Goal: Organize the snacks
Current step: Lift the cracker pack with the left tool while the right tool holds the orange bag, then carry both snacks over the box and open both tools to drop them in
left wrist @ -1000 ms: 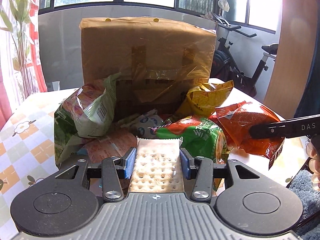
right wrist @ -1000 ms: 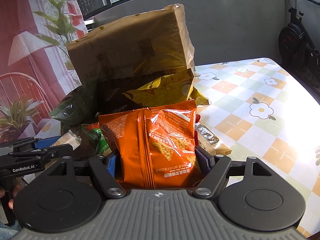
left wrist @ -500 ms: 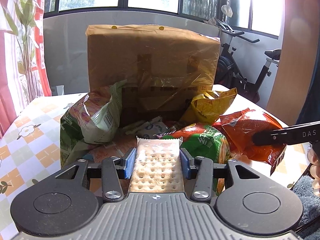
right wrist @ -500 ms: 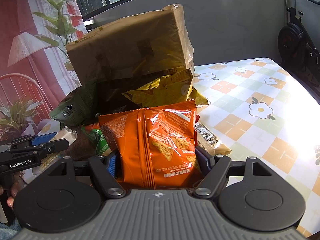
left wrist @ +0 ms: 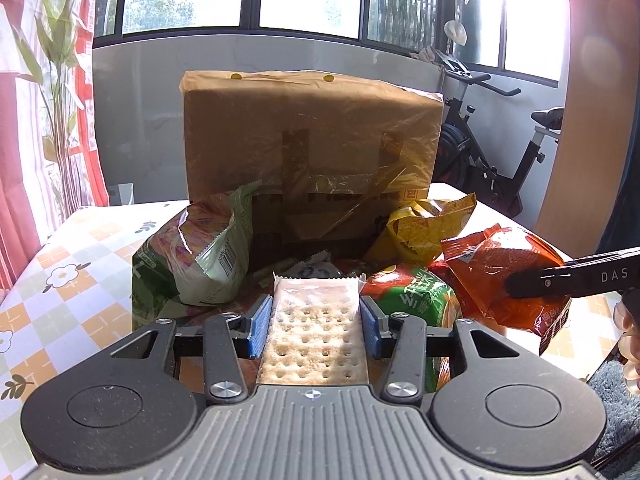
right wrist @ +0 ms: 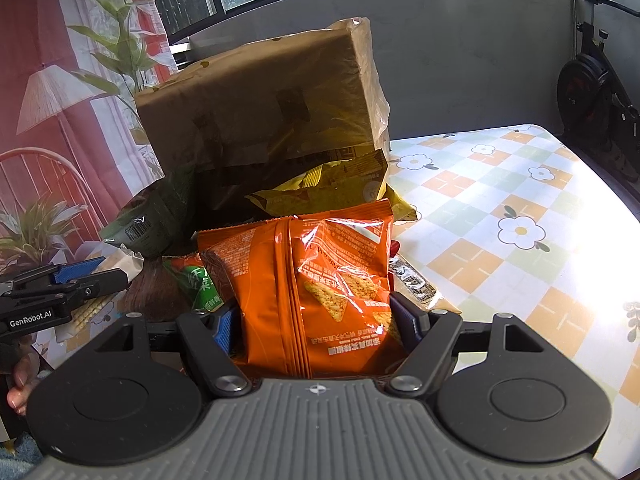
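Observation:
A clear pack of crackers (left wrist: 316,328) sits between the blue pads of my left gripper (left wrist: 316,322), which is shut on it. My right gripper (right wrist: 314,320) is shut on an orange chip bag (right wrist: 320,280); the same orange chip bag (left wrist: 500,272) shows at the right of the left wrist view, pinched by the right gripper's black finger (left wrist: 560,280). Behind them a pile of snacks lies on the table: a green-and-white bag (left wrist: 192,256), a yellow bag (left wrist: 424,228), a green bag with red top (left wrist: 412,292). A tall brown paper bag (left wrist: 312,148) stands behind the pile.
The table carries a checked cloth with flowers (right wrist: 520,232), bare to the right of the pile. An exercise bike (left wrist: 500,152) stands beyond the table's far right. Curtains and a plant (left wrist: 52,80) are at the left. A person's fingers (right wrist: 20,384) hold the left gripper.
The left wrist view has tilted up slightly, so the paper bag and snack pile sit lower in the frame. Both grips are unchanged and the right gripper has kept still.

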### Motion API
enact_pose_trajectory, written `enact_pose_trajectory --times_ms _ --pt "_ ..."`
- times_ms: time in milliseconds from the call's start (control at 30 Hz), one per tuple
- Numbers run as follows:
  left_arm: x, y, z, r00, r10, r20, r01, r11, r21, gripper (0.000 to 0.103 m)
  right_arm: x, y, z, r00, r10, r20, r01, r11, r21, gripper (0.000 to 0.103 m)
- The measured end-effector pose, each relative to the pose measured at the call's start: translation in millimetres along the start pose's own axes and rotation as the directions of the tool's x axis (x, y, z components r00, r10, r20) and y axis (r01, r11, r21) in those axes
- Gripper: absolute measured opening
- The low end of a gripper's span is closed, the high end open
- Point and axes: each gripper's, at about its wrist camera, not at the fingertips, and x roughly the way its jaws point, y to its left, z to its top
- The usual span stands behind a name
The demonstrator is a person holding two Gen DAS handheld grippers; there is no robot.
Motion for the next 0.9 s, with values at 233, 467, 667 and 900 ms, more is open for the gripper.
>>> enact_pose_trajectory --times_ms 233,467,667,900 --pt "-3.1 5.2 12.8 0.999 0.005 0.034 -0.005 1.000 -0.010 0.049 0.7 -0.3 11.7 1.000 -0.004 0.027 0.004 1.000 -0.019 0.075" --pt "-7.4 18.7 46.7 0.994 -0.003 0.107 0.008 0.999 -0.042 0.049 -2.3 -0.9 36.2 0.998 0.006 0.066 -0.004 1.000 -0.019 0.075" --pt "-9.1 27.4 84.6 0.987 0.022 0.157 -0.017 0.999 -0.034 0.049 -6.0 5.7 77.9 0.991 0.033 0.132 -0.024 0.998 -0.066 0.075" --pt "-12.2 33.0 119.9 0.980 0.061 0.191 -0.058 0.998 -0.022 0.049 -8.0 15.3 127.0 0.980 0.073 0.188 -0.048 0.990 -0.131 0.075"
